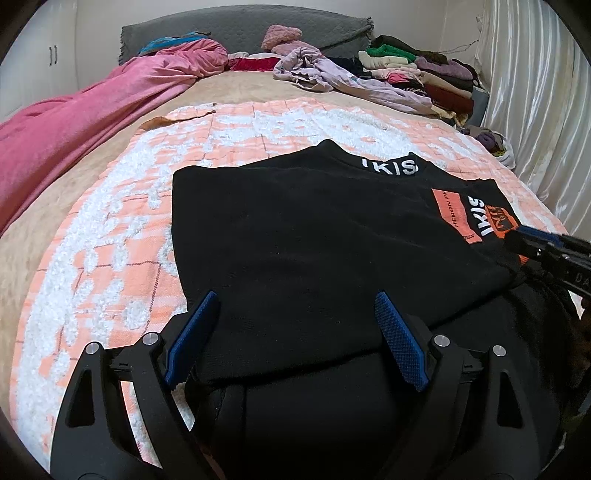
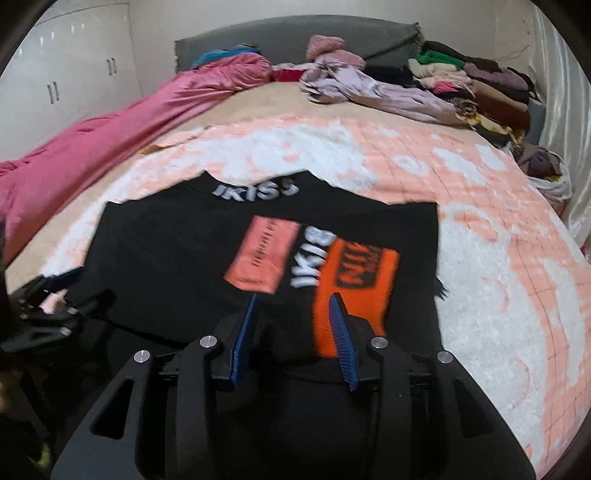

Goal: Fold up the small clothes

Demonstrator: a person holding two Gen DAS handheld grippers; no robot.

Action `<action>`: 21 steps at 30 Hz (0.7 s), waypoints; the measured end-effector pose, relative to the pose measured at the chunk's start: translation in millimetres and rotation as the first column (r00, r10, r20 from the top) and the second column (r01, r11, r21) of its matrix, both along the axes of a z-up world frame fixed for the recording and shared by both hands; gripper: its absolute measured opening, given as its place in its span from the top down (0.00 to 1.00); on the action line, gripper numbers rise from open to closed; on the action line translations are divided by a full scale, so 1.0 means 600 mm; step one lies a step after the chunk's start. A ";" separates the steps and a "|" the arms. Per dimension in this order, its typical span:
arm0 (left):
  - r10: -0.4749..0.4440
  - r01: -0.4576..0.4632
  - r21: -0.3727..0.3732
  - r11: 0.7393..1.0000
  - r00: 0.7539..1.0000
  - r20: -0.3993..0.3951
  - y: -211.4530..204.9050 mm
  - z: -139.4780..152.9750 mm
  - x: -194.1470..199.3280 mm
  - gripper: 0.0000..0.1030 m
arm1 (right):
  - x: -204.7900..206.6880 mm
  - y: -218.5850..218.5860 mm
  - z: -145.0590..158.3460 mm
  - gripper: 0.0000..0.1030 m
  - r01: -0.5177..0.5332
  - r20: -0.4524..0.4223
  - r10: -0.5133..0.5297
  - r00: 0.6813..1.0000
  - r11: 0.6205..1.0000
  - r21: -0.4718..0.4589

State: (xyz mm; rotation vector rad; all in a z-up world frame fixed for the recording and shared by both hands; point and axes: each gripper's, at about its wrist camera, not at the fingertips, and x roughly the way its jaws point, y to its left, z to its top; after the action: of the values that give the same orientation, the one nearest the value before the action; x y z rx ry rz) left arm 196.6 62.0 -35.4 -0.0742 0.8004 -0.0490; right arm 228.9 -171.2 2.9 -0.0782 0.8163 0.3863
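Observation:
A black shirt [image 1: 314, 229] with white "IKISS" lettering and orange print patches lies folded flat on an orange-and-white towel [image 1: 122, 229] spread over the bed. My left gripper [image 1: 297, 295] hovers open over the shirt's near left part, its blue pads wide apart and pressing on nothing. In the right wrist view the shirt [image 2: 166, 251] fills the middle, and my right gripper [image 2: 294, 295] stands partly open at its near edge by the orange patch. Cloth lies under and between its pads, which do not pinch it. Each gripper shows at the edge of the other's view: the right gripper [image 1: 546, 251], the left gripper [image 2: 55, 288].
A pink blanket [image 1: 85, 125] runs along the bed's left side. A crumpled lilac garment [image 1: 332, 77] and a stack of folded clothes [image 1: 436, 74] sit at the far right, in front of the grey headboard [image 1: 240, 26]. A pale curtain [image 1: 535, 92] hangs at the right, white cupboards [image 2: 74, 70] at the left.

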 end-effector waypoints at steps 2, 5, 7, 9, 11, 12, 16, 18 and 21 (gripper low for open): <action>0.000 0.000 -0.001 1.000 1.000 0.000 0.000 0.000 0.000 0.23 | 0.004 0.027 0.006 0.63 -0.036 0.005 0.036 0.999 0.999 -0.010; 0.000 0.000 0.002 1.000 1.000 0.000 0.000 0.000 -0.001 0.23 | 0.014 0.063 0.006 0.63 -0.078 0.006 0.078 0.997 0.996 -0.038; 0.000 0.000 -0.001 1.000 1.000 0.000 0.001 0.000 -0.001 0.23 | 0.032 0.080 -0.007 0.63 -0.078 -0.017 0.077 0.997 0.995 -0.066; 0.000 0.000 -0.001 1.000 1.000 0.000 0.000 0.000 -0.001 0.23 | 0.056 0.091 -0.031 0.63 -0.061 -0.056 0.055 0.997 0.991 -0.117; -0.002 0.002 -0.001 1.000 1.000 -0.001 -0.001 0.000 -0.001 0.23 | 0.070 0.094 -0.050 0.53 -0.042 -0.052 0.034 0.998 0.984 -0.173; -0.003 0.003 0.000 1.000 1.000 -0.001 -0.001 0.000 -0.002 0.23 | 0.077 0.089 -0.054 0.50 -0.026 -0.046 0.019 0.999 0.985 -0.171; -0.003 0.003 0.003 1.000 1.000 -0.002 -0.003 0.000 -0.001 0.23 | 0.073 0.087 -0.057 0.50 -0.014 -0.043 0.008 0.999 0.987 -0.160; -0.003 0.003 0.005 1.000 1.000 -0.002 -0.004 0.001 -0.002 0.23 | 0.070 0.086 -0.055 0.50 -0.011 -0.042 0.005 0.999 0.988 -0.151; -0.003 0.003 0.000 1.000 1.000 -0.002 -0.003 0.001 -0.002 0.23 | 0.064 0.075 -0.048 0.48 -0.002 -0.054 -0.003 0.999 0.995 -0.101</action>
State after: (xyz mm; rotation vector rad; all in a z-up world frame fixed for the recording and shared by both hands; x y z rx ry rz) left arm 195.5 60.1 -34.7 -0.0731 0.8025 -0.0520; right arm 267.4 -126.3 -25.8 -0.1625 0.8896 0.3474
